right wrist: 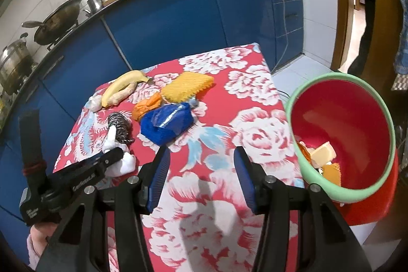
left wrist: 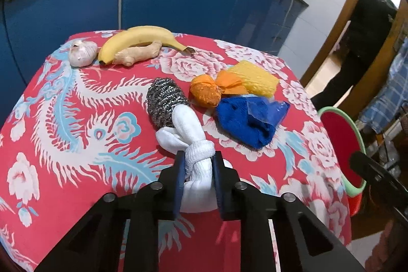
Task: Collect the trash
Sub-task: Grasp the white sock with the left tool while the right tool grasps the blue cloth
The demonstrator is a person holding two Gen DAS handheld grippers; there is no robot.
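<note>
the left gripper has its two blue pads closed narrow on a knotted white foam net, the knot pinched between them and the loose tail running forward from the fingertips to touch the steel scourer that lies just ahead on the red floral tablecloth, so the step in hand looks like the pick-up of this one piece of trash, gripped but not clearly lifted off the cloth yet. beyond the fingers and to their right sit the other likely pieces: an orange net, a yellow foam net touching it, and a blue net nearer the pads. far ahead of the fingertips, a banana, ginger and garlic lie together, probably not trash. the right gripper hangs with its fingers wide and nothing between them, over bare cloth, the blue net just ahead of its left fingertip. the red bin with a green rim stands off the table edge to the right of the right fingers, some scraps already inside. the next move calls for raising the white net free of the scourer, which may drag along, then carrying it rightward across the table to the bin mouth before releasing
</note>
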